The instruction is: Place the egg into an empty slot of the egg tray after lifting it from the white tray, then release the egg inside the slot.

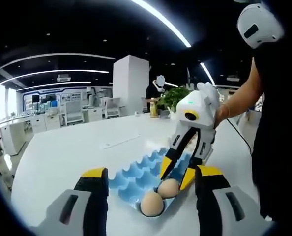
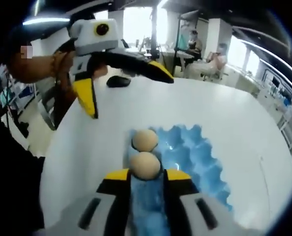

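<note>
On the round white table (image 1: 77, 152) the blue moulded egg tray (image 1: 136, 177) holds two tan eggs at its near edge, the right gripper (image 2: 145, 173) closing narrowly on one egg (image 2: 145, 165) to seat it, while the left gripper (image 1: 151, 184) waits with jaws wide.

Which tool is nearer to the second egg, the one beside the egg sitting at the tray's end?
Right. The right tool has its tips either side of that egg over the blue egg tray. The left tool hangs open, farther off beyond the tray's end.
</note>
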Motion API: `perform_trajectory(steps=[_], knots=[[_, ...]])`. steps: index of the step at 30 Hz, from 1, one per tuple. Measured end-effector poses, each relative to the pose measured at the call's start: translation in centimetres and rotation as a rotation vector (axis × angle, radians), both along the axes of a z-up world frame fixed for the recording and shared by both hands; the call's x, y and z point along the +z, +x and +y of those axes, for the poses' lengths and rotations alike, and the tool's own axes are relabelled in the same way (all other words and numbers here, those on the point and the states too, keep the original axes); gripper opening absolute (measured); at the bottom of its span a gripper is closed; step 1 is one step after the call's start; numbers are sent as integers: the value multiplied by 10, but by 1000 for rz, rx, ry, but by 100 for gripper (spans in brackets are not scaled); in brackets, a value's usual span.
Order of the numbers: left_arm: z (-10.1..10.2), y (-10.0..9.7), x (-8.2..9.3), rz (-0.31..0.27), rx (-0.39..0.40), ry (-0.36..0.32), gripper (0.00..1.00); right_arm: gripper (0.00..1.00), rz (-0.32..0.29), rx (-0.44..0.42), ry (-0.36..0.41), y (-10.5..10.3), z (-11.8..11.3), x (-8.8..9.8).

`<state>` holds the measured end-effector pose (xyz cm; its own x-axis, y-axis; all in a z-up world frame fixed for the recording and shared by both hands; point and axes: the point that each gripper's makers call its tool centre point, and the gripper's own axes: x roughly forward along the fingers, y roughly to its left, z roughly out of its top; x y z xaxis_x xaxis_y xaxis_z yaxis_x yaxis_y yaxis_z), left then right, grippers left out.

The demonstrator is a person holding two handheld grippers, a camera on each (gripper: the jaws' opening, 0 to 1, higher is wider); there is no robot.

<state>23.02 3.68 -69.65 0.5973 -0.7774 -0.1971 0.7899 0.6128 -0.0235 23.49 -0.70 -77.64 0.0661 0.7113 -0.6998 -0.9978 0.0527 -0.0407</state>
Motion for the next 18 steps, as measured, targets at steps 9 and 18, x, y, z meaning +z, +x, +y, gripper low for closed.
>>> perform_trajectory(steps=[9,18], knots=[[-3,-1,1,-2,-5,0,73,24,36,-85,7,2,-34,-3],[-3,-1,0,1,-9,2,72,24,27,-169,-6,11,-69,-2]])
